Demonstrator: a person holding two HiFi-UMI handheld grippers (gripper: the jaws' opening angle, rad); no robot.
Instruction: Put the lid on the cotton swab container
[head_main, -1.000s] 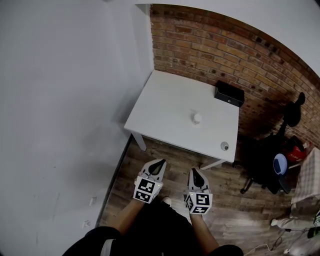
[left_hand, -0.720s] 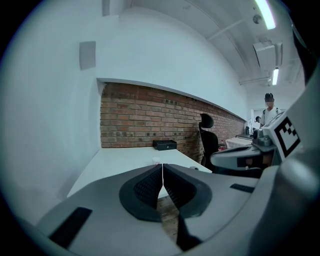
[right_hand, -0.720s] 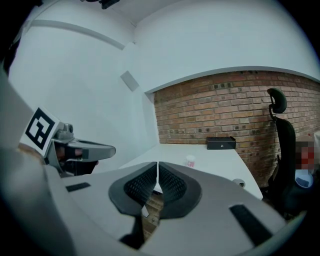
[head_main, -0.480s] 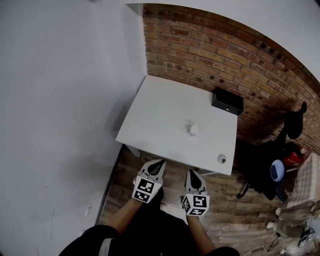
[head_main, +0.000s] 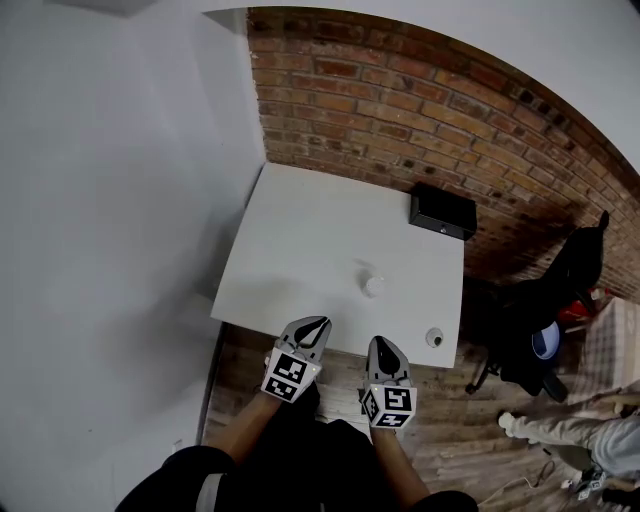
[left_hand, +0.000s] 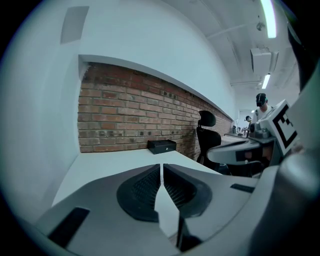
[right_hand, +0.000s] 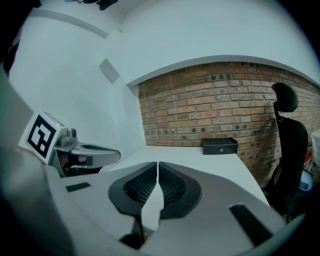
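The left forearm (head_main: 243, 432) and right forearm (head_main: 402, 462) are extended forward and slightly downward, side by side, close to the body. The left hand-held gripper (head_main: 319, 323) and the right hand-held gripper (head_main: 381, 343) are held parallel and near each other. A marker cube (head_main: 287, 376) is carried at the rear of each. Both sets of tips are pointed at the near edge of the desk (head_main: 290, 260), above the wooden floor (head_main: 470, 420).

In the left gripper view, the jaws of the left hand-held gripper (left_hand: 161, 165) are pressed together at the tips, and nothing is pinched between them. In the right gripper view, the jaws of the right hand-held gripper (right_hand: 158, 163) are likewise pressed together on nothing.

Two small round items are seen on the desk, well apart from both hand-held grippers. A white round item (head_main: 372, 286) is located near the middle of the desk, ahead of the right hand-held gripper. A grey round item (head_main: 433, 338) with a darker centre is located near the front right corner. It cannot be told at this size which is the cotton swab container and which is the lid. The two items are separated, so the lid is not fitted.

A black box (head_main: 442, 211) is placed at the far right of the desk, against the brick wall (head_main: 400, 110). An office chair (head_main: 545, 320) is seen to the right of the desk.
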